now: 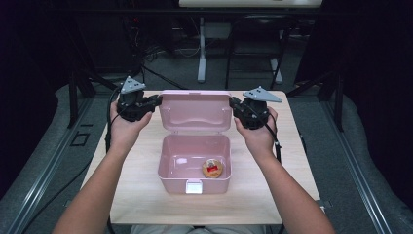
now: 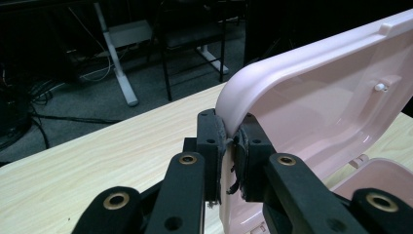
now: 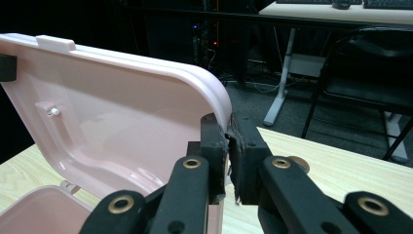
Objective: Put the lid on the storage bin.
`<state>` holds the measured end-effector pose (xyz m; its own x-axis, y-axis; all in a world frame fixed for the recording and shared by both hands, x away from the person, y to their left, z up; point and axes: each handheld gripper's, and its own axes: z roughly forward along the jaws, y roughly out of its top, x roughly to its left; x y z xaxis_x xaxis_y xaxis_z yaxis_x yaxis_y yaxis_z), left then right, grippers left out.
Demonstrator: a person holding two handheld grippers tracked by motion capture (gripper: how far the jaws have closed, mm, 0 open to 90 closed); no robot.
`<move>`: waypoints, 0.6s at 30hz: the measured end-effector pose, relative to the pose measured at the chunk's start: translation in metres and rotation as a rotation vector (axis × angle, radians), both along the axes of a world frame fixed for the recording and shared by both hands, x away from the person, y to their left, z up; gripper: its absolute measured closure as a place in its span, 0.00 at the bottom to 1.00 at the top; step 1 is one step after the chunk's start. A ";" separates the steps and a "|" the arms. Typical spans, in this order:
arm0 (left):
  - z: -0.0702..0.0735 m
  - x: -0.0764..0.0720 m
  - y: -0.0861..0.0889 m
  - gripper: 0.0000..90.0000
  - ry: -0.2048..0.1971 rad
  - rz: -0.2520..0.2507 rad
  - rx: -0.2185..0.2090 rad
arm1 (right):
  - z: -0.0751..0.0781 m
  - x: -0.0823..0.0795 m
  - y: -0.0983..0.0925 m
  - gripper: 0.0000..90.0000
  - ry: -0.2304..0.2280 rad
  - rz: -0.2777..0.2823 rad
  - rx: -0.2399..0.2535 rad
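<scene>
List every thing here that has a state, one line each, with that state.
pink box: open, upright on the table, a round biscuit-like item in it.
lid: raised, standing up behind the box, pinched at both side edges.
front latch: undone.
round item: lying flat on the box floor, near the right front corner.
left gripper: shut on the lid's edge.
right gripper: shut on the lid's opposite edge.

It looked like a lab or recording room, for beyond the far edge of the light wooden table stood a white-legged desk and a black chair, with loose cables trailing over grey floor amid darkness.
</scene>
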<state>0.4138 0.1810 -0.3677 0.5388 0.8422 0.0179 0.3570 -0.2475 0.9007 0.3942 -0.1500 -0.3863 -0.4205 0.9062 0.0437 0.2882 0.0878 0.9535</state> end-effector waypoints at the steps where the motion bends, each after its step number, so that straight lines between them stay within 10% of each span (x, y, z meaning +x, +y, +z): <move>1: 0.000 -0.001 0.000 0.91 -0.001 -0.001 0.002 | 0.000 -0.001 0.000 0.94 -0.001 0.001 -0.003; 18: -0.001 -0.013 0.003 0.90 -0.001 -0.018 -0.006 | -0.002 -0.012 -0.001 0.94 -0.014 0.012 0.007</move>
<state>0.4010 0.1841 -0.3689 0.5538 0.8325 0.0136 0.3518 -0.2487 0.9024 0.3821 -0.1506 -0.3886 -0.4324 0.9006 0.0444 0.2741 0.0844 0.9580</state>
